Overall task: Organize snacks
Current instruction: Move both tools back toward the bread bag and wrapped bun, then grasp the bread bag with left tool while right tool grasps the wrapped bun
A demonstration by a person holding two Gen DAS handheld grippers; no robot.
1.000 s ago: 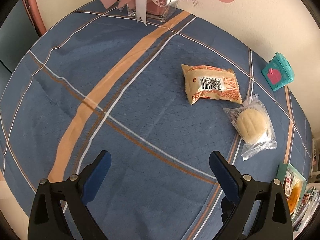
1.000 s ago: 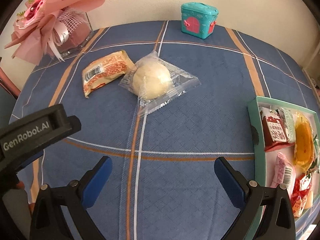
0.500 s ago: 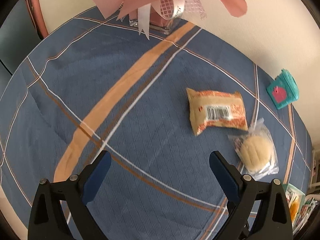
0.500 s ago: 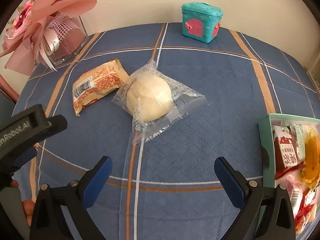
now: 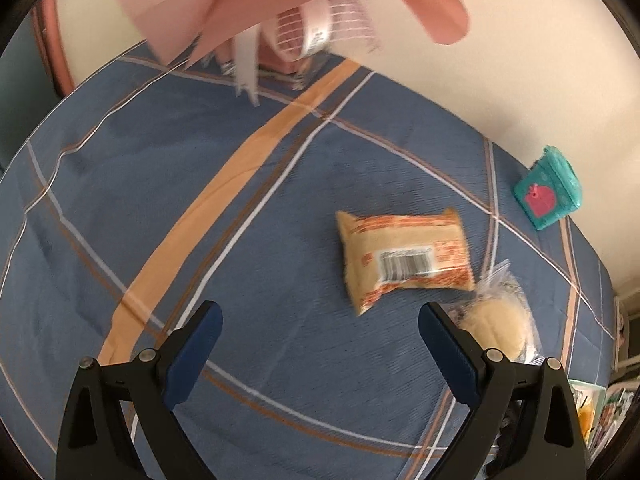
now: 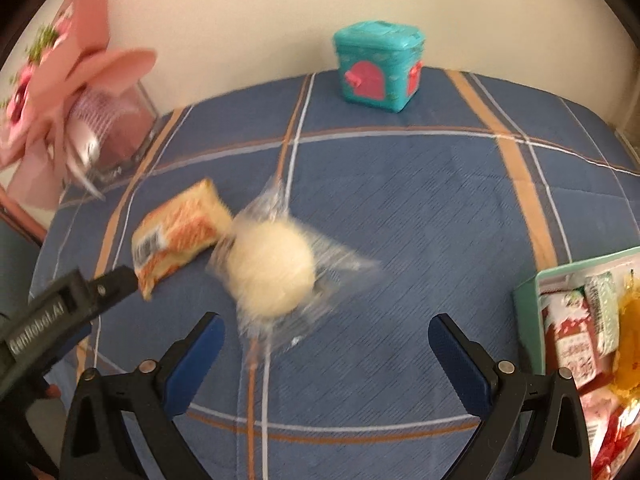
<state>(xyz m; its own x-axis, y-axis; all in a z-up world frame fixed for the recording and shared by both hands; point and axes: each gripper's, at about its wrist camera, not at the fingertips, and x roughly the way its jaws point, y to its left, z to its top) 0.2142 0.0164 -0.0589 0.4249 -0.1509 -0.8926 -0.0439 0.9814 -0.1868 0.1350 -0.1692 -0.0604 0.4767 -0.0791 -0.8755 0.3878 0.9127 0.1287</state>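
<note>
Both the left gripper and right gripper hang spread wide, empty. A round pale bun (crinkly clear wrap) touches the flat orange packet on the woven plaid cloth.

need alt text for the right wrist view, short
The open right gripper hovers over a blue plaid tablecloth, facing a clear-wrapped round bun beside an orange snack packet. A teal toy box stands behind; a snack tray sits right.
</note>
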